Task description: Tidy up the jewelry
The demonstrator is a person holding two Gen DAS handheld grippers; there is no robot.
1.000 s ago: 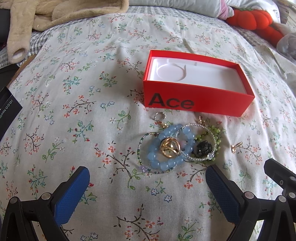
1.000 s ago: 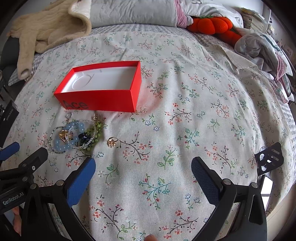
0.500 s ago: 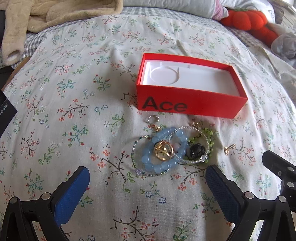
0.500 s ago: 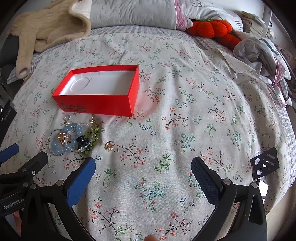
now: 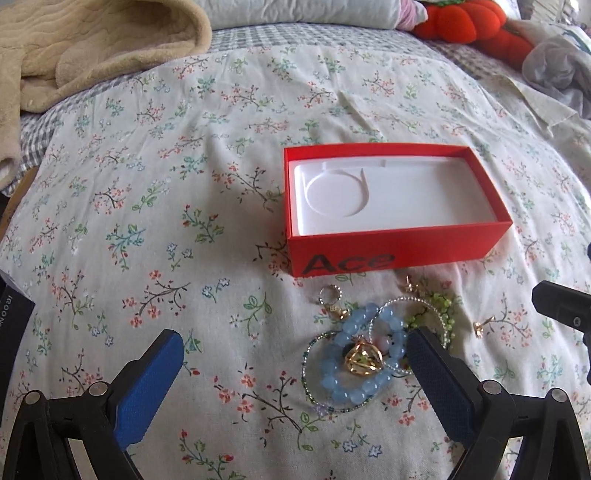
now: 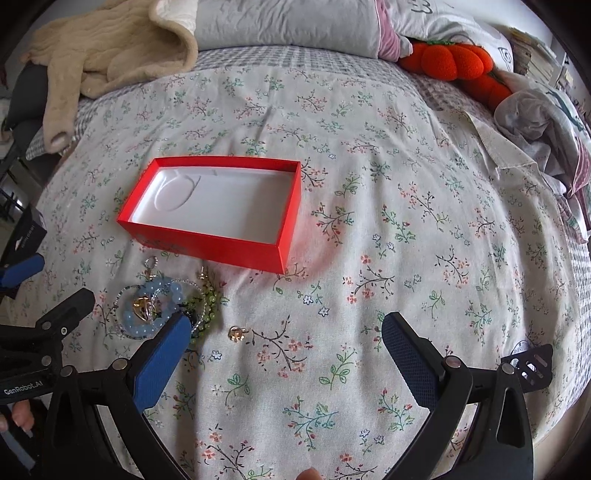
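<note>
An open red "Ace" box (image 5: pixel 399 254) (image 6: pixel 207 243) with an empty white insert lies on the floral bedspread. In front of it is a tangled pile of jewelry: a blue bead bracelet (image 5: pixel 360 354) (image 6: pixel 155 306), a gold pendant (image 5: pixel 364 360), a green bead strand (image 5: pixel 439 310) (image 6: pixel 208 299) and a thin seed-bead loop. A small gold ring (image 5: pixel 480 326) (image 6: pixel 236 333) lies apart to the right. My left gripper (image 5: pixel 295 354) is open and empty, its right finger over the pile's right side. My right gripper (image 6: pixel 286 332) is open and empty, the ring between its fingers.
A beige fleece blanket (image 6: pixel 107 48) lies at the back left. A grey pillow (image 6: pixel 288 22), an orange plush (image 6: pixel 454 62) and crumpled clothes (image 6: pixel 535 114) lie along the back and right. A black card (image 5: pixel 11 317) sits at the bed's left edge.
Both grippers have moved forward and lower toward the jewelry. In the left wrist view the pile has shifted to the right, under the right finger. Both stay open.
</note>
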